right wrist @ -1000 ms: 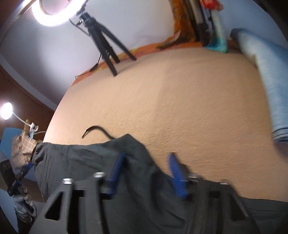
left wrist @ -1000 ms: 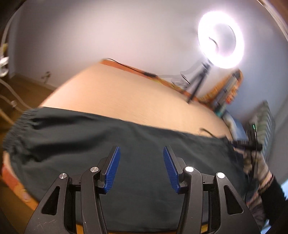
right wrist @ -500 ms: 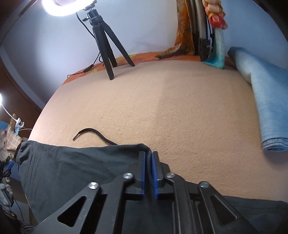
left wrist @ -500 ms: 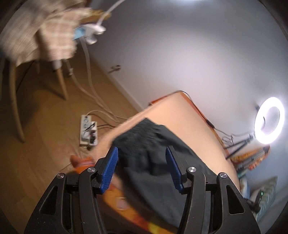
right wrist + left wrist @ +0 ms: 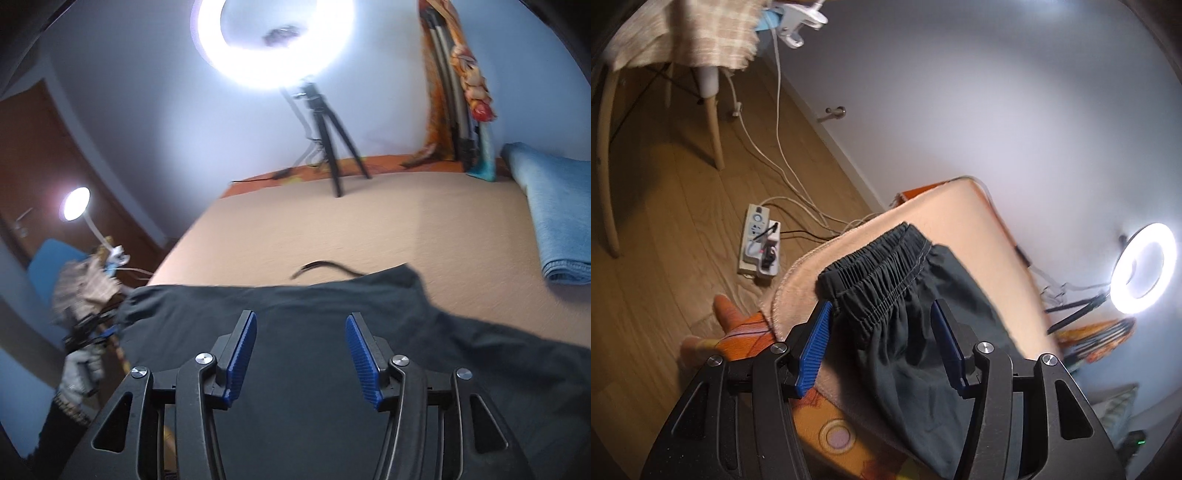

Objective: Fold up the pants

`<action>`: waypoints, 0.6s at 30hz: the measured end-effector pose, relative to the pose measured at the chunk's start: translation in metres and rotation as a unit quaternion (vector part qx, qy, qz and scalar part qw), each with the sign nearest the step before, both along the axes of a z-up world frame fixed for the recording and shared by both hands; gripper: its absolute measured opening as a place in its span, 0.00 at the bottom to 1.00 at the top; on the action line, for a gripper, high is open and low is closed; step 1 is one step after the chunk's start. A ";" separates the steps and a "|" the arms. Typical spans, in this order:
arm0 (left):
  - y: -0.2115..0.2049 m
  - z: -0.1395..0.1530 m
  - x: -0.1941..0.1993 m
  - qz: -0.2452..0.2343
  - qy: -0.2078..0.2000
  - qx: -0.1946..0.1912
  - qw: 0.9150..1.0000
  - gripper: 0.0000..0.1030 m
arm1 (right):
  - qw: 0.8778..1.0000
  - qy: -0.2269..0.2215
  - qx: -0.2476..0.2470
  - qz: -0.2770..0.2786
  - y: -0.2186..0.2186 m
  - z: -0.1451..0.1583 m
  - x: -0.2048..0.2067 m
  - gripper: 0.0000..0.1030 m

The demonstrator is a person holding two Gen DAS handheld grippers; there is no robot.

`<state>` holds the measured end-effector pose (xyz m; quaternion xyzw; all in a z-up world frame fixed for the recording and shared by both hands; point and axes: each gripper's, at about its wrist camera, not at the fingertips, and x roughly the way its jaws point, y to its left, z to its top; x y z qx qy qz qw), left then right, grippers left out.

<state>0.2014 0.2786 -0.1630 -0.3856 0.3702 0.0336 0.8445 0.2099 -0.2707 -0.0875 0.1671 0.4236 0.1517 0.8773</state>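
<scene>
Jaws of right gripper (image 5: 301, 354) just opened above dark pants (image 5: 303, 369).

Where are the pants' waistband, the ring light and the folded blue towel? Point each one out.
waistband (image 5: 875, 266), left wrist view, on the gathered elastic band.
ring light (image 5: 1145, 267), left wrist view, on the glowing ring's left side.
blue towel (image 5: 557, 218), right wrist view, on its top surface.

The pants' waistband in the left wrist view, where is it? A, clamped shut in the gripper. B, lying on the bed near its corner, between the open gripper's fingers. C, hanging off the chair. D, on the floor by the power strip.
B: the waistband lies on the bed near its corner, and the left gripper is open around it.
</scene>
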 end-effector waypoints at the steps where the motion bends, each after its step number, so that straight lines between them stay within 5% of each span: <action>1: -0.004 -0.001 0.003 -0.001 0.006 0.019 1.000 0.52 | 1.000 -0.001 0.005 0.004 0.003 0.001 -0.004 0.53; 6: -0.014 -0.001 0.008 0.005 0.004 0.083 0.997 0.52 | 1.000 0.004 0.005 0.023 0.012 -0.002 -0.007 0.53; 11: -0.012 -0.005 0.011 0.033 -0.015 0.087 0.996 0.50 | 1.000 0.014 0.003 0.022 0.012 -0.008 -0.004 0.53; 18: -0.017 -0.009 0.015 0.051 -0.031 0.065 0.996 0.23 | 0.999 0.027 -0.010 0.022 0.014 -0.017 -0.001 0.53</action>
